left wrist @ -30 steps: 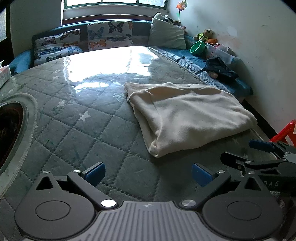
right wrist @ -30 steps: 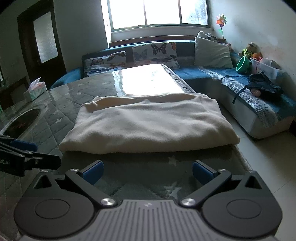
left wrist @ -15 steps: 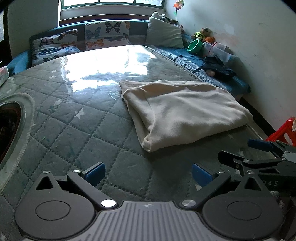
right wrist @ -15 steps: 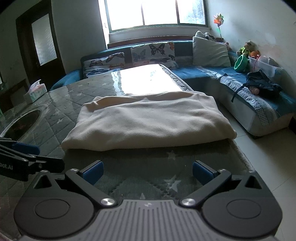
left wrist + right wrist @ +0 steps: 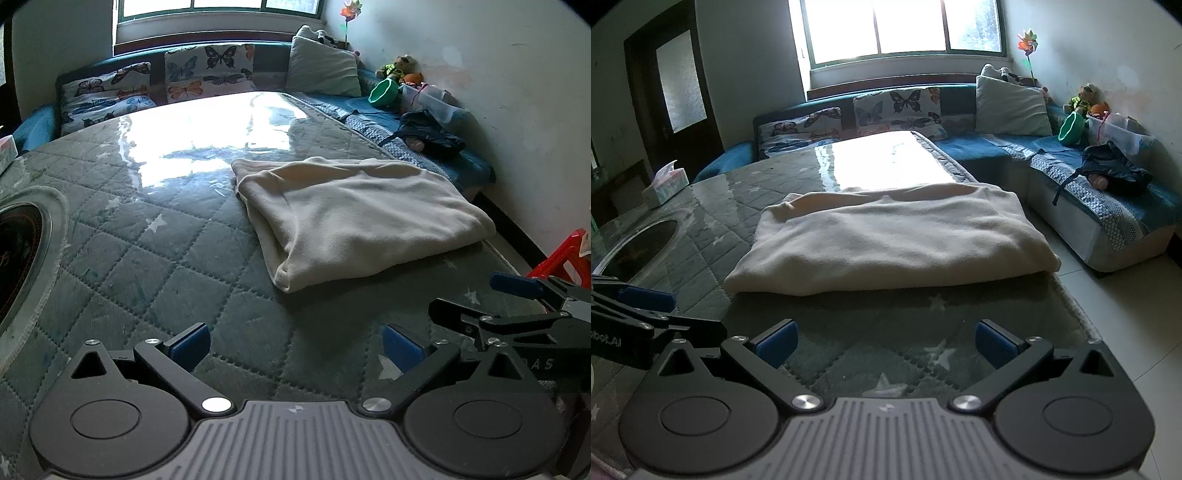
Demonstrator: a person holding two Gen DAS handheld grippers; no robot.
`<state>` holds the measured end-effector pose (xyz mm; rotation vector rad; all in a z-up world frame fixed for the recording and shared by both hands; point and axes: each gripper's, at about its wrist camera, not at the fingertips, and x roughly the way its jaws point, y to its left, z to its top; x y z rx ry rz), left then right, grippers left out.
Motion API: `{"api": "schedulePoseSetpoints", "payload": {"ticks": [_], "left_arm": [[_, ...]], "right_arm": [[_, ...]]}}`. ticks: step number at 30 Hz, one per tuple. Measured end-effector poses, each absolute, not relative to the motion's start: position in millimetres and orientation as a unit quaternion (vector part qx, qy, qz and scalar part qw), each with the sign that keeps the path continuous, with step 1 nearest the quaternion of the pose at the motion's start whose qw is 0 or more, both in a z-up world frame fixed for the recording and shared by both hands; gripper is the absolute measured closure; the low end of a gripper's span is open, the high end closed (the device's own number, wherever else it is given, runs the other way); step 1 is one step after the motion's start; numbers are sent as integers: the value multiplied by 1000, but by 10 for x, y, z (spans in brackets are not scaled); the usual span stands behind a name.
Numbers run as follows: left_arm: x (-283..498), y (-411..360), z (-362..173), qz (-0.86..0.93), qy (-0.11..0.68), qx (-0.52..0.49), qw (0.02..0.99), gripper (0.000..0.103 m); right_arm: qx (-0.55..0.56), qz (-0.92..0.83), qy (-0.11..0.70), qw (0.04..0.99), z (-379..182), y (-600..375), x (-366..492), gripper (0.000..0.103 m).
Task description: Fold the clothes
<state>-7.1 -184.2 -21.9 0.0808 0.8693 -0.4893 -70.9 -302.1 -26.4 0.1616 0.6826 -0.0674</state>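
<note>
A cream garment [image 5: 354, 218] lies folded into a flat rectangle on the quilted grey-green table [image 5: 155, 258], towards its right end; the right wrist view shows the same garment [image 5: 890, 240] straight ahead. My left gripper [image 5: 295, 345] hovers open over the table, short of the garment's near corner, with nothing between its blue pads. My right gripper [image 5: 884, 341] is open too, a little back from the garment's near long edge. The right gripper [image 5: 517, 314] shows at the right of the left wrist view, and the left gripper [image 5: 639, 317] at the left of the right wrist view.
A round inset [image 5: 22, 251] sits in the table at the left. A tissue box [image 5: 665, 182] stands at the far left corner. A blue sofa [image 5: 1100, 206] with butterfly cushions wraps the far and right sides. A red stool [image 5: 565, 254] stands on the floor at right.
Both grippers have drawn back and lifted slightly from the folded garment, so it looks smaller and farther away. The garment has not moved.
</note>
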Motion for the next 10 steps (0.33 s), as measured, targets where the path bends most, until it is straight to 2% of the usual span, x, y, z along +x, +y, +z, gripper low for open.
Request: {"api": "schedulePoseSetpoints", "payload": {"ticks": [10], "left_arm": [[-90, -1840, -206, -234, 413, 43, 879, 2]], "right_arm": [[78, -35, 333, 939, -254, -3014, -736, 0]]}}
